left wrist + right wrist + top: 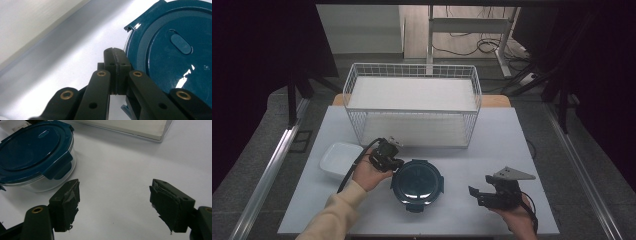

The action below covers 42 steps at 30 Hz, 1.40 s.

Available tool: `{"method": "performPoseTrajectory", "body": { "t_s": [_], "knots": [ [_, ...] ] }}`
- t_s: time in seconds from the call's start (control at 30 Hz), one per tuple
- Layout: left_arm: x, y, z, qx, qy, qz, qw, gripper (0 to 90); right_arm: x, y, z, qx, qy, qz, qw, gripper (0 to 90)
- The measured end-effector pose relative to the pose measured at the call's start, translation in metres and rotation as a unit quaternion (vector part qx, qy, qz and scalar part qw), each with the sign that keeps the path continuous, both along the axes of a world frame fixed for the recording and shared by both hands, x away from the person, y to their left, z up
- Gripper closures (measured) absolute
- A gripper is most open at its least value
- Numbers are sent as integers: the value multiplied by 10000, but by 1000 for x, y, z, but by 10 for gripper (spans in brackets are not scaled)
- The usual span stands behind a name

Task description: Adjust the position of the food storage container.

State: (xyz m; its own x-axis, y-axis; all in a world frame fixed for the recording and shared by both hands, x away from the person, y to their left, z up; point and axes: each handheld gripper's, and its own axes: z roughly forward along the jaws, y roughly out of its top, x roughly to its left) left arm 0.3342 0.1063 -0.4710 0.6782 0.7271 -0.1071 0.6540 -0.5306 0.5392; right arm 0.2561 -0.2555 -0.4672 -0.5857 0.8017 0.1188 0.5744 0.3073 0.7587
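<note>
Dark room, curtains both sides, pale counter lit from above. A white wire basket sits at the back, its 2 shelf levels bare; a small white dish sits front-left, probably parked out of the working zone.

The thing in hand is the round container — clear body, dark blue clip-on lid — standing upright near the front middle of the counter, between the 2 hands, so either can get to it.

Left gripper: jaws clenched pad to pad, nothing between them. In the left gripper view the closed tips sit just beside the lid's rim, next to a clip tab. I can't tell whether they touch the rim. My read: closed tips make a stiff narrow poker, good for nudging the container or working a tab, not for grasping.

Right gripper: jaws spread wide, nothing held, well apart from the container on its right side. The right gripper view looks along the bare counter with the container off to the upper left; a latch on that side looks folded down. Likely it's waiting open, ready to come in on that side and either steady the body or take the latch.

The visible clips look down, so the lid reads as latched.

Risk as I see it — a one-sided push from the left could slide the container on the smooth counter with nothing bracing it.
</note>
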Motion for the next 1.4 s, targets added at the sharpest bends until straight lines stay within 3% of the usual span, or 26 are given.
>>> {"method": "performPoseTrajectory", "body": {
  "t_s": [0.37, 0.4, 0.47, 0.53, 0.63, 0.7, 0.77, 0.9, 1.03, 1.2, 1.4],
  "knots": [
    [-3, 0, -2, -171, -22, -18, 9998, 900, 0, -2, 3, 30, -51, -19, 10000, 239],
    [-3, 2, -1, -292, -114, -8, 9995, 900, 0, -2, 3, 35, -68, -21, 10000, 239],
    [-5, 7, 5, -330, -426, 167, 9984, 900, 0, -1, 5, 69, -58, -12, 10000, 239],
    [-11, 14, 14, -610, -516, 270, 9964, 900, 1, 2, 8, 115, -106, 44, 9999, 239],
    [-28, 21, 29, -833, -678, 221, 9940, 900, 2, 7, 13, 178, -159, 158, 9996, 239],
    [-40, 25, 37, -964, -784, 193, 9921, 839, 4, 9, 13, 208, -159, 197, 9995, 238],
    [-53, 29, 41, -1079, -872, 211, 9901, 705, 6, 10, 11, 228, -128, 216, 9994, 238],
    [-72, 37, 40, -1432, -727, 368, 9863, 466, 6, 11, 8, 179, -81, 253, 9995, 236],
    [-87, 44, 34, -1565, -527, 415, 9854, 316, 5, 10, 10, 254, -141, 210, 9994, 237],
    [-98, 52, 24, -1546, -487, 538, 9853, 241, 0, 13, 7, 183, -168, 285, 9993, 236],
    [-97, 55, 14, -1632, -331, 622, 9841, 216, -4, 14, 8, 251, -221, 370, 9988, 234]
  ]
}}
